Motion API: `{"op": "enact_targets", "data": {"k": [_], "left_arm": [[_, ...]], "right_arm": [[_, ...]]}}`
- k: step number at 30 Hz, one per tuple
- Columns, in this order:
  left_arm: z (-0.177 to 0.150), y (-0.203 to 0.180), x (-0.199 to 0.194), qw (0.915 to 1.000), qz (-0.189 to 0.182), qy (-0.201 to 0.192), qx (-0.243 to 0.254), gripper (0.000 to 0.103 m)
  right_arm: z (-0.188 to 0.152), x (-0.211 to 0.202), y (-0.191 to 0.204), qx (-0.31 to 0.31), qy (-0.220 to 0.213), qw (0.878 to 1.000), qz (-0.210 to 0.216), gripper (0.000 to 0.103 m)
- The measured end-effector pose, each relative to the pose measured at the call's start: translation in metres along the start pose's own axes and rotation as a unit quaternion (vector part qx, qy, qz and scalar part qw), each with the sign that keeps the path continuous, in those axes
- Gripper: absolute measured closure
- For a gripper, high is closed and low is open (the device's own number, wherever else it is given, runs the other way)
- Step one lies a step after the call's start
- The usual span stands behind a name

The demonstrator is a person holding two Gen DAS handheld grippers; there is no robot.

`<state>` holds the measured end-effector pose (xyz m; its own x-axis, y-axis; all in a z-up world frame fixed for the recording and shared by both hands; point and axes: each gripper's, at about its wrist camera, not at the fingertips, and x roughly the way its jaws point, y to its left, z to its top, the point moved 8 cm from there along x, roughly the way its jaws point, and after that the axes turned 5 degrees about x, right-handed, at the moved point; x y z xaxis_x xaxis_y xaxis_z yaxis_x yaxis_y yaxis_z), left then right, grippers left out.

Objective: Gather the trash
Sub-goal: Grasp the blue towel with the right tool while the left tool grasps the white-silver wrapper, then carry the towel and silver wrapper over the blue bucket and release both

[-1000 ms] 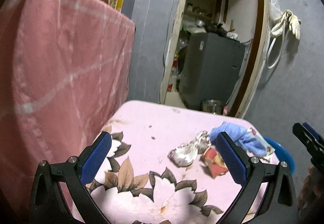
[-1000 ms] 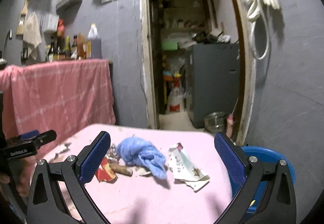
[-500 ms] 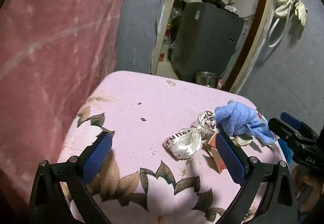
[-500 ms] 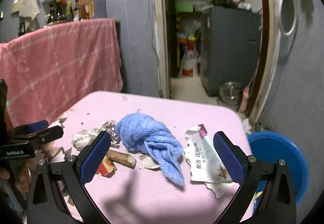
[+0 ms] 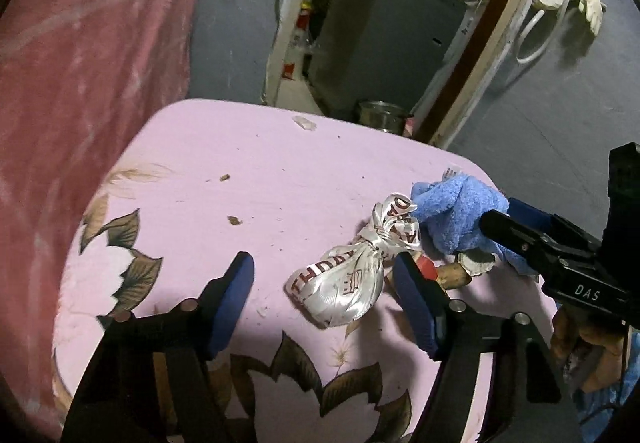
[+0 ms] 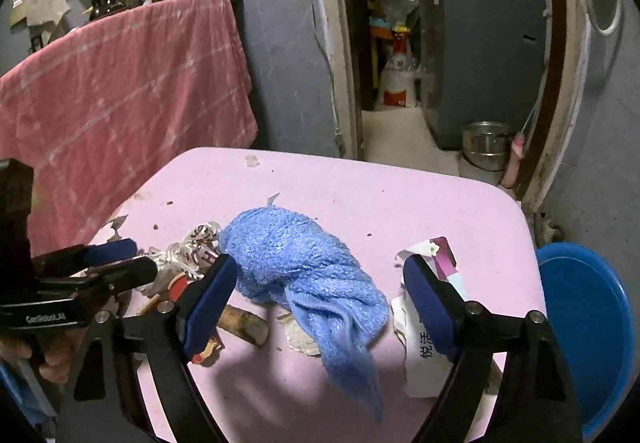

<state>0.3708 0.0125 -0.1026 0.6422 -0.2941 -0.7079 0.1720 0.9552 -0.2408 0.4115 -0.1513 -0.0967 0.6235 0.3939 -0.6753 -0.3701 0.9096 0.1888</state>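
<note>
Both jaws have just been narrowing: left gripper straddles the knotted foil balloon, not yet pinching; right gripper brackets the blue towel, ungripped (centre each before squeezing).

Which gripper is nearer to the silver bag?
Left. The left gripper has the silver bag between its open fingers; the right gripper straddles the blue towel beside it.

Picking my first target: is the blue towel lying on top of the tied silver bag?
No, the blue towel lies beside the silver bag, touching only its knotted end.
</note>
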Motion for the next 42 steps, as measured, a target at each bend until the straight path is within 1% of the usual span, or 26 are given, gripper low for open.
{"op": "enact_targets", "data": {"k": [2,4,5,6,7,9,10,13,14,18,25,31,34,37,42], "left_arm": [[0.0,0.0,0.004,0.9999,-0.006,0.01,0.002,0.05],[-0.001,0.0,0.003,0.9999,-0.008,0.01,0.005,0.052],[-0.001,-0.002,0.004,0.9998,-0.012,0.012,0.006,0.057],[-0.002,-0.003,0.004,0.9998,-0.013,0.014,0.007,0.06],[-0.003,-0.004,0.005,0.9998,-0.013,0.015,0.009,0.066],[-0.004,-0.007,0.006,0.9997,-0.017,0.018,0.01,0.071],[-0.005,-0.008,0.006,0.9996,-0.019,0.018,0.009,0.075],[-0.006,-0.01,0.003,0.9996,-0.021,0.017,0.0,0.083],[-0.006,-0.009,0.002,0.9996,-0.024,0.016,-0.006,0.086],[-0.01,-0.013,-0.008,0.9995,-0.025,0.01,-0.016,0.091],[-0.014,-0.023,-0.03,0.9996,-0.005,-0.028,-0.004,0.094],[-0.011,-0.033,-0.051,0.9968,0.025,-0.076,-0.002,0.095],[-0.006,-0.038,-0.061,0.9937,0.031,-0.106,-0.018,0.095],[0.003,-0.047,-0.072,0.9886,0.035,-0.144,-0.026,0.095],[0.019,-0.067,-0.087,0.9812,0.021,-0.189,-0.03,0.095]], "right_arm": [[0.0,0.005,0.002,-0.002,0.01,1.0,0.002,0.025],[-0.002,0.007,0.002,-0.004,0.016,1.0,0.002,0.035],[-0.002,0.008,0.003,-0.006,0.019,1.0,0.001,0.039],[-0.003,0.009,0.004,-0.008,0.022,1.0,-0.001,0.045],[-0.005,0.011,0.005,-0.01,0.025,1.0,-0.003,0.053],[-0.007,0.013,0.005,-0.011,0.032,0.999,-0.004,0.057],[-0.008,0.013,0.005,-0.011,0.033,0.999,-0.004,0.062],[-0.012,0.012,0.003,-0.006,0.035,0.999,-0.001,0.069],[-0.013,0.011,0.003,-0.004,0.034,0.999,0.001,0.07],[-0.018,0.007,0.003,0.005,0.031,0.999,0.008,0.077],[-0.023,-0.008,0.011,0.008,0.0,1.0,0.017,0.081],[-0.02,-0.036,0.014,0.023,-0.053,0.998,0.023,0.081],[-0.013,-0.056,0.01,0.038,-0.089,0.995,0.021,0.081],[-0.006,-0.079,0.006,0.047,-0.13,0.99,0.016,0.081],[0.004,-0.116,-0.006,0.067,-0.18,0.981,0.017,0.081]]}}
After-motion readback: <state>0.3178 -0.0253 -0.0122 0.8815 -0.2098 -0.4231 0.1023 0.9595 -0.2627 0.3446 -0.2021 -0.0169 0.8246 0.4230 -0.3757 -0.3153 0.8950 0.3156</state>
